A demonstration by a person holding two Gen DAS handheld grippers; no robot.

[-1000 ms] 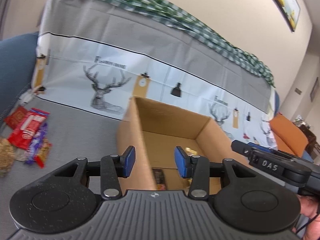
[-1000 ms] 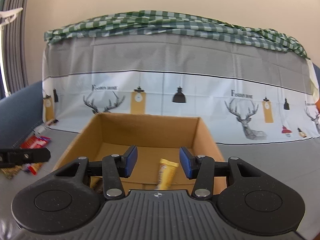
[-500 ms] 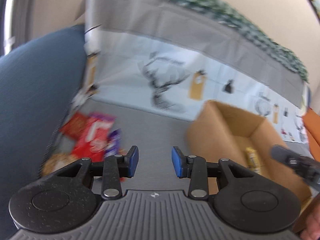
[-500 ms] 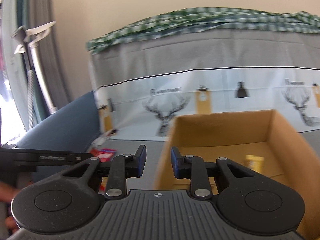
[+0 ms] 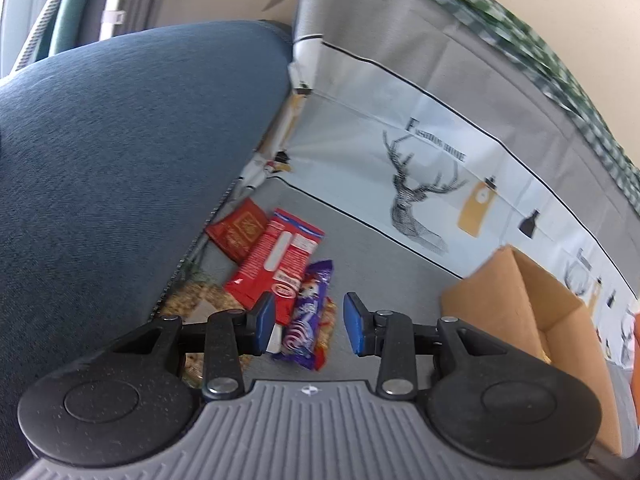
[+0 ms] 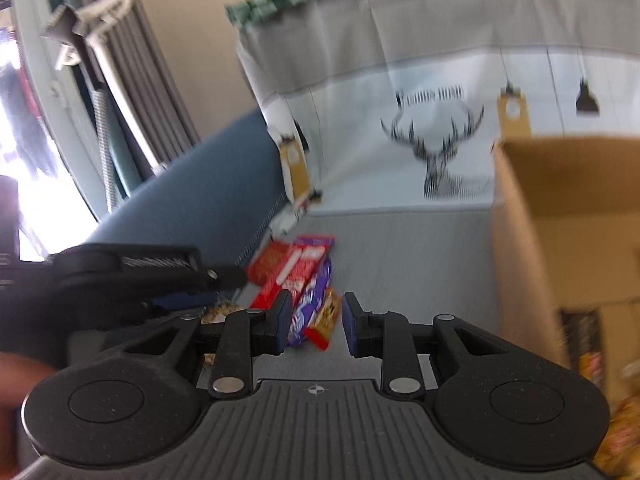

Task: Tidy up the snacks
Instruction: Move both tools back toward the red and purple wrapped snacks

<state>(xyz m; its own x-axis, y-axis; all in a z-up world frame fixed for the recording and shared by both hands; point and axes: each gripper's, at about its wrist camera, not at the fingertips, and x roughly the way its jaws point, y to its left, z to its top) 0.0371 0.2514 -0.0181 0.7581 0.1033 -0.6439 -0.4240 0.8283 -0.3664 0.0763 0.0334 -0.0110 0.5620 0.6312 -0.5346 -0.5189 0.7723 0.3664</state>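
**Both grippers empty, aimed at the snack pile left of the box**

Our left wrist view alone shows the blue sofa arm filling the whole left side, and the full spread of the pile. Our right wrist view alone shows the window and curtain far left, the box's near wall with wrappers at its lower right, and the left gripper itself, reaching in from the left just above the pile; blur hides its jaws there.

Cardboard box sits well to the right of the left gripper, top open. In the right view the cardboard box is close on the right of the right gripper.

Snack pile: long red pack ahead-left of our left jaws, small red pack beyond it against the sofa arm, purple bar directly between and just ahead of the left jaws. In the right view the purple bar and an orange-red bar lie just ahead, between the jaws.

Both grippers: jaws spread, nothing between the pads.

Grey cover lies bare between pile and box. The pile is hemmed on its left by the sofa arm, and the deer-print cloth rises behind.
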